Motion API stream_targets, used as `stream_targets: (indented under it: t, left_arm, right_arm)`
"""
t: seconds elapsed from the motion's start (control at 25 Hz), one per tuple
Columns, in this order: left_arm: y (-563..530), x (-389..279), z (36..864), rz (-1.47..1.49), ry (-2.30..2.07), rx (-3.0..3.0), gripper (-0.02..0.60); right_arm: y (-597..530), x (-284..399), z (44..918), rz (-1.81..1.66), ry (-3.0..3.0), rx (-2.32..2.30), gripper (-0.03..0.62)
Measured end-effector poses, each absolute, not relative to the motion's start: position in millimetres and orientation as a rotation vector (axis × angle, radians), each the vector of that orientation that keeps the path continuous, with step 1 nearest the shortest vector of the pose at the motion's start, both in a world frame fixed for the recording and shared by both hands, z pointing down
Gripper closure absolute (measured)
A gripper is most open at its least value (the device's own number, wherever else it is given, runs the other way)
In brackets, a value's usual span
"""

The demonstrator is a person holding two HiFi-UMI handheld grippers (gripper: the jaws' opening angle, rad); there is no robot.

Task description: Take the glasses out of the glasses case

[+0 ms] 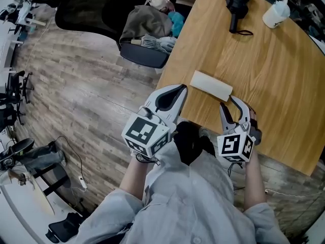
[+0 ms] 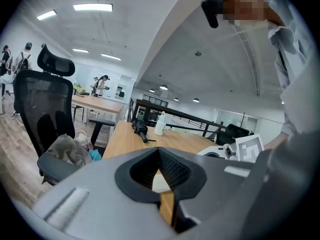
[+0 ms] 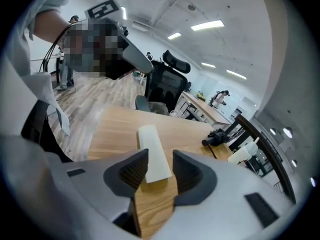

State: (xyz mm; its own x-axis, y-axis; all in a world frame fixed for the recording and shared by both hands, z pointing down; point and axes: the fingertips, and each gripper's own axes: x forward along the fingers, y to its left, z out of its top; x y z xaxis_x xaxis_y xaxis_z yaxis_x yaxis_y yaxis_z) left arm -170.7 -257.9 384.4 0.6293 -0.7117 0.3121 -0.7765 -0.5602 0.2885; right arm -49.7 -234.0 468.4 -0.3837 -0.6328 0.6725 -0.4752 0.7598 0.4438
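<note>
A closed white glasses case (image 1: 211, 85) lies on the wooden table (image 1: 269, 70) near its front left corner. My right gripper (image 1: 230, 102) is just in front of the case's right end, its jaws open with nothing held. In the right gripper view the case (image 3: 153, 151) shows lengthwise in the gap between the jaws of the right gripper (image 3: 160, 160), a little beyond the tips. My left gripper (image 1: 181, 88) points at the case's left end from the table edge, its tips together. In the left gripper view only a sliver of the case (image 2: 160, 182) shows past the left gripper (image 2: 159, 151).
A black folded umbrella (image 1: 237, 5) and a white bottle (image 1: 275, 13) stand at the far end of the table. An office chair (image 1: 144, 39) piled with clothing is by the table's left edge. Wooden floor lies to the left.
</note>
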Motion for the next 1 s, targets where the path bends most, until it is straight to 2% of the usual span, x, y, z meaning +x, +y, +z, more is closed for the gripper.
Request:
stream_targets:
  t: [0.48,1.0]
  left_arm:
    - [-264,-171,425,0.293,-1.099,2.423,0.577]
    - [-269,-174,430,0.309,-1.077,2.422,0.577]
  right_arm:
    - [-244,-56,541,-0.336,-1.859,0.672,0.421]
    - [-251,-57,559,-0.422,-1.764,0.608,0.416]
